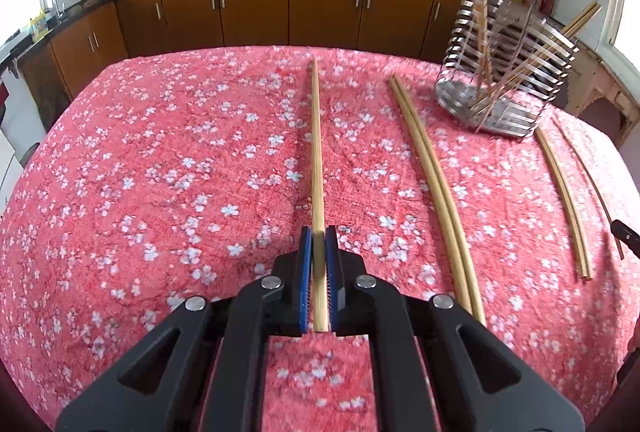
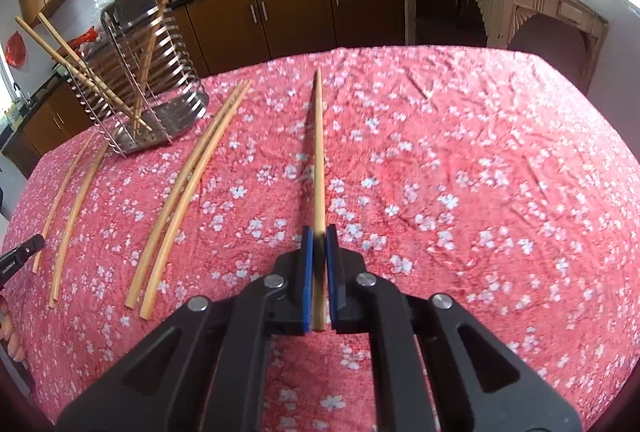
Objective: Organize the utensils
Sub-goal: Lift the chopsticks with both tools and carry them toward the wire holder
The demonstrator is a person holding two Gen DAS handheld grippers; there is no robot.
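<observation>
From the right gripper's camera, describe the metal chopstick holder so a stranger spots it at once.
On the pink floral tablecloth, look to the far left edge near the brown cabinets. The metal chopstick holder stands there, made of shiny slats with chopsticks poking out. It is the only upright metal thing; the chopsticks nearby lie flat.

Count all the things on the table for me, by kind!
chopsticks: 10 (1 in the left claw, 1 in the right claw, 4 loose on the tablecloth, 4 in the metal rack)
metal rack: 1
total: 11
</observation>
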